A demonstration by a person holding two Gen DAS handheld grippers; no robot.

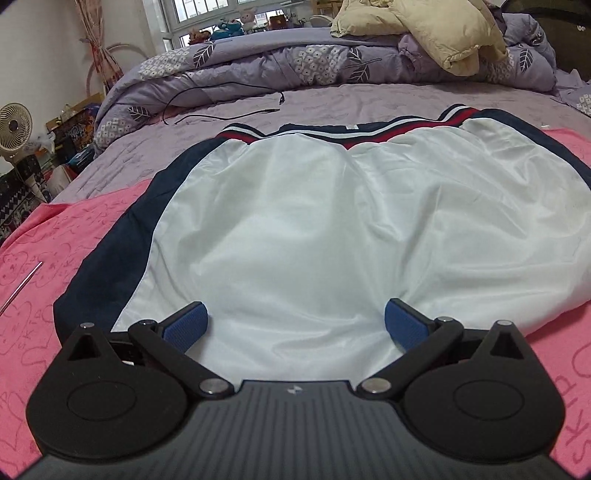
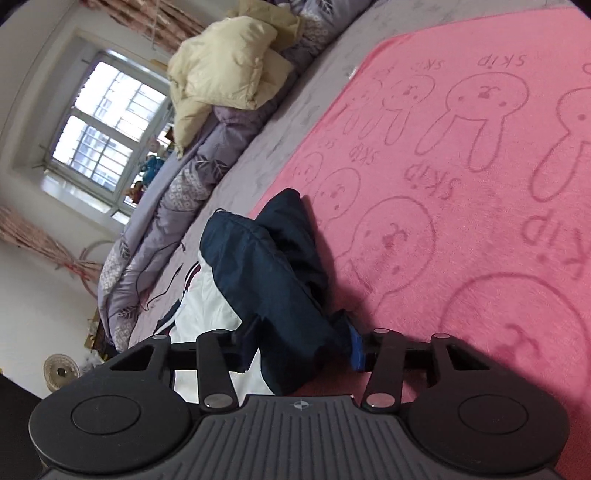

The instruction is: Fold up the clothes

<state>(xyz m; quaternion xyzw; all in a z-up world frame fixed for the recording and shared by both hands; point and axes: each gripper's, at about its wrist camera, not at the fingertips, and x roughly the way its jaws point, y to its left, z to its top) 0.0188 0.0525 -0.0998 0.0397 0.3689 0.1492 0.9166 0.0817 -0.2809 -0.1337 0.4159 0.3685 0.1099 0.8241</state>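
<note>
Jacket (image 1: 325, 221) lies lining-up on the pink blanket (image 1: 74, 236) on the bed (image 1: 332, 99), white lining facing up, navy shell showing along both side edges. Striped red/white/navy rib band (image 1: 332, 131) is at the far end, toward the rumpled purple duvet (image 1: 258, 62); the near edge sits right under the left gripper (image 1: 295, 325). Long axis runs roughly away from the left camera, toward the window.

Left gripper: fingers (image 1: 186, 325) spread wide, released, white lining between them but pads not pinching it.

Right gripper (image 2: 299, 343): rolled on its side, fingers clenched on a navy sleeve (image 2: 273, 280). The sleeve runs from the fingers up and away across the blanket, ending in a bunched cuff; white lining shows beside it.

Black cable (image 1: 221, 107) lies on the bed beyond the rib band, apart from the jacket. Cream puffer (image 1: 417, 29) piled on the duvet.
</note>
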